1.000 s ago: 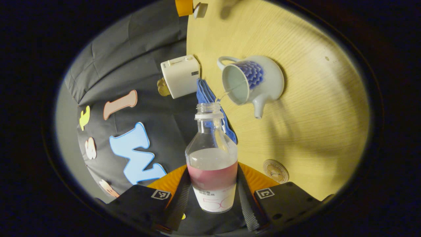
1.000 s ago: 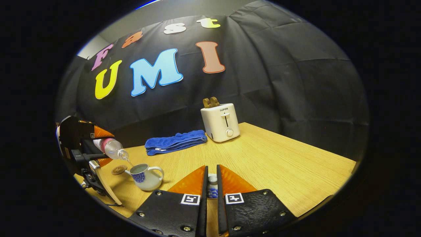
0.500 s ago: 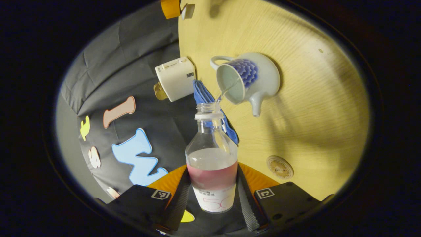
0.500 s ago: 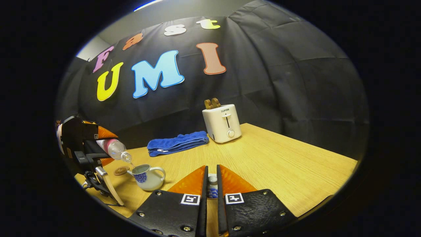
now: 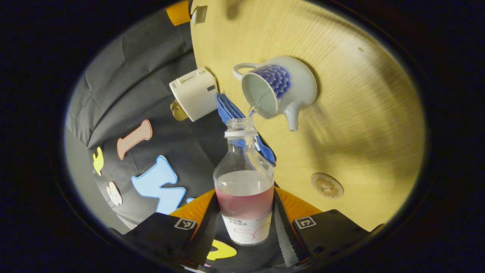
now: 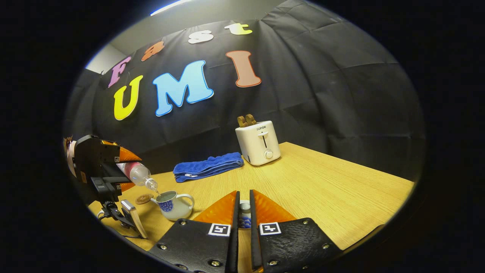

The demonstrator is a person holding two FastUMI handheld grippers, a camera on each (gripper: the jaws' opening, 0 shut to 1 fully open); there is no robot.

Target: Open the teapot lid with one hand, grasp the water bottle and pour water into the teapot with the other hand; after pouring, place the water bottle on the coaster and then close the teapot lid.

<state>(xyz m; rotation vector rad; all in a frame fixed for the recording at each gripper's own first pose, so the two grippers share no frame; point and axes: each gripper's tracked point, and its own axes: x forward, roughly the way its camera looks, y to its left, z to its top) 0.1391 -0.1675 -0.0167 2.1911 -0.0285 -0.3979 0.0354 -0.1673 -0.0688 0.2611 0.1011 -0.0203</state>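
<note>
My left gripper (image 5: 244,223) is shut on a clear water bottle (image 5: 244,197) with a pink label, tipped so its open neck points at the teapot (image 5: 278,89). A thin stream of water runs from the neck into the teapot's open mouth. The white teapot with blue pattern stands lidless on the wooden table (image 5: 360,113). A round coaster (image 5: 327,185) lies on the table near the gripper. My right gripper (image 6: 244,212) is shut on the teapot lid (image 6: 244,217), held above the table. In the right gripper view the left gripper (image 6: 98,163) tilts the bottle (image 6: 138,173) over the teapot (image 6: 173,204), with the coaster (image 6: 144,198) beside it.
A white toaster (image 6: 259,142) with bread in it stands at the back of the table (image 6: 322,182). A folded blue towel (image 6: 208,167) lies to its left, between toaster and teapot. The black cloth wall closes the back.
The left gripper's view has shifted, with teapot and toaster sliding left and the coaster right. The stream into the teapot has shortened. The right gripper has barely moved and still holds the lid.
</note>
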